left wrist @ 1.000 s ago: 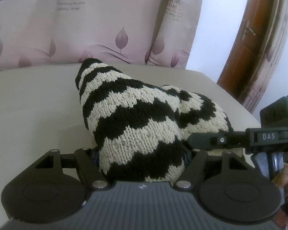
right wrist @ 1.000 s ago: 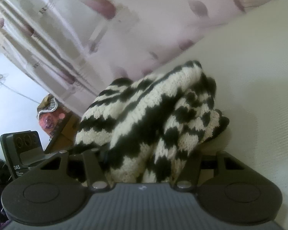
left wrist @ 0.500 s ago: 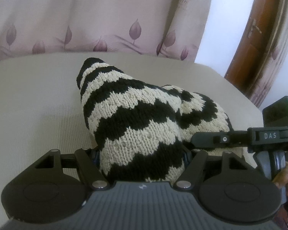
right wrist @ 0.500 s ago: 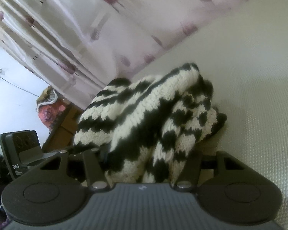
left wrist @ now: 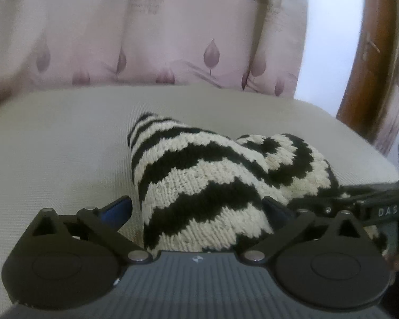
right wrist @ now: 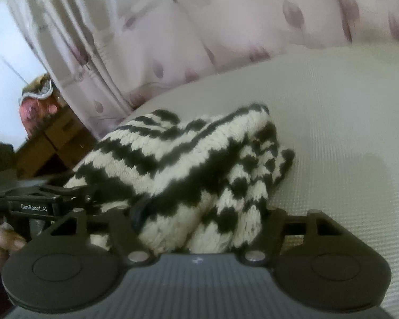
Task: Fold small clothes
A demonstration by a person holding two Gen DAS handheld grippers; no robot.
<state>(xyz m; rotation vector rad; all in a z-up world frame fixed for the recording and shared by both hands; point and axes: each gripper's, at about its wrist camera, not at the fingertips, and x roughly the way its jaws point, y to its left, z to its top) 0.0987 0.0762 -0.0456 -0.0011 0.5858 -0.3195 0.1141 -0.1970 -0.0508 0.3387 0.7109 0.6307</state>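
A black-and-cream zigzag knit garment (left wrist: pixel 207 180) lies bunched on a beige cushion (left wrist: pixel 53 159). My left gripper (left wrist: pixel 196 202) straddles its near end with the jaws opening wide. The blue pad of the left finger (left wrist: pixel 117 207) stands clear of the wool. In the right wrist view the same knit (right wrist: pixel 188 159) fills the span of my right gripper (right wrist: pixel 206 210), whose jaws are opening too. A dark pad face (right wrist: pixel 138 210) shows beside the wool. The fabric rests on the cushion (right wrist: pixel 345 133).
A pink leaf-print curtain (left wrist: pixel 173 40) hangs behind the cushion. A brown wooden door frame (left wrist: pixel 364 53) stands at the right. In the right wrist view, wooden furniture (right wrist: pixel 53 138) sits past the cushion's left edge, and a hand (right wrist: pixel 2 242) shows at the lower left.
Both grippers have sunk toward the cushion with the knit. The left jaws have spread wide, baring the blue pad. The right jaws have widened and that view has rolled more level.
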